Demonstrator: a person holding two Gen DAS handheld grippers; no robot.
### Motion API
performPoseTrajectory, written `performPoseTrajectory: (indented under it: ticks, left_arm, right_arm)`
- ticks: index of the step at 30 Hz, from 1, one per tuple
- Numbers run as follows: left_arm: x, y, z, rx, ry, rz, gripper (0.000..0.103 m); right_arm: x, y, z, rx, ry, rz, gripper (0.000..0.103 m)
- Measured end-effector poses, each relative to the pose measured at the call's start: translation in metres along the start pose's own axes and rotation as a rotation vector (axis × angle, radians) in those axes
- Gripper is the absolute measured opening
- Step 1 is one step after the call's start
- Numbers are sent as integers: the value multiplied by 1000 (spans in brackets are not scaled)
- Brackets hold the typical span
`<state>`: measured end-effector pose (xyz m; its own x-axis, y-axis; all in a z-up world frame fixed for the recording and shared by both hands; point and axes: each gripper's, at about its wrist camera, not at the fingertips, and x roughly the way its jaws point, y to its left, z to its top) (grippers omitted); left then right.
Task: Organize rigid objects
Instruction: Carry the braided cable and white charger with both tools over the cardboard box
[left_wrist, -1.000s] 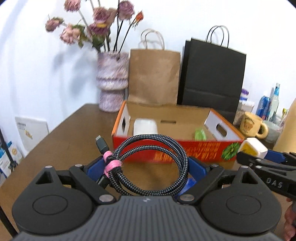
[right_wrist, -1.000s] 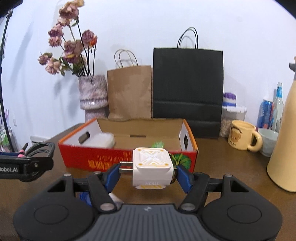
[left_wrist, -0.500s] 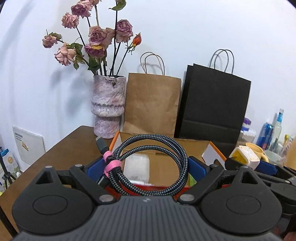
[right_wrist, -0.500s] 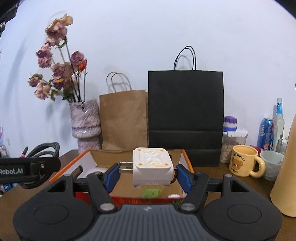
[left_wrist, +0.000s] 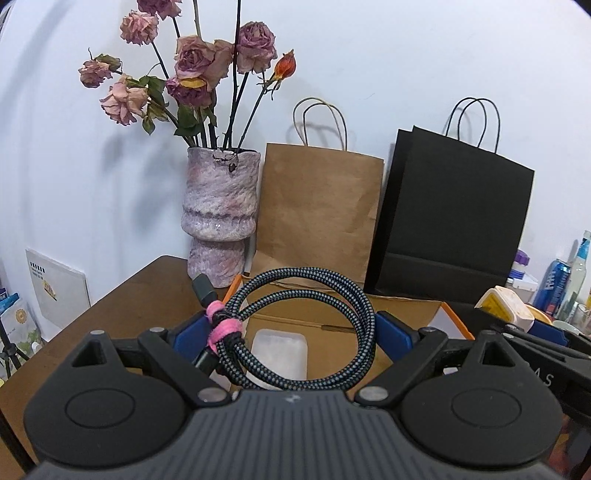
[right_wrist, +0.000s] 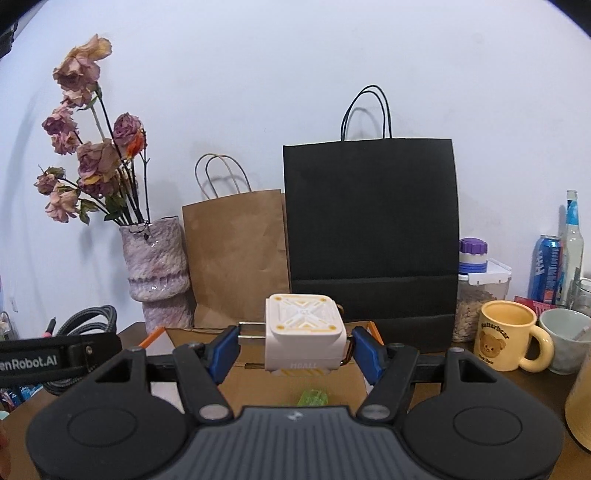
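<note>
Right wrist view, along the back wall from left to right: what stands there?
Vase → brown bag → black bag → purple-lidded jar → blue can → bottle.

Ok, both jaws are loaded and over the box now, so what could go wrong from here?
1. The charger plug is pinched across its prongs on one side, with the right gripper closed on it; it could twist or slip on release.
2. The coiled cable in the left gripper hangs above the white item in the cardboard box and may land on it.
3. The two grippers are close together and could collide.
</note>
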<state>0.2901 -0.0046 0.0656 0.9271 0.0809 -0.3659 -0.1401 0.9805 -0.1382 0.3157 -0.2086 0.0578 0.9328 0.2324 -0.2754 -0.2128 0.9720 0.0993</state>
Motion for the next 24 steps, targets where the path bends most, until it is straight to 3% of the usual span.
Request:
performPoseTrajectory:
  ticks: [24]
  left_arm:
    - [86,0,3,70,64,62,94]
  right_arm:
    - [82,-7,-6,-66,107,6,65]
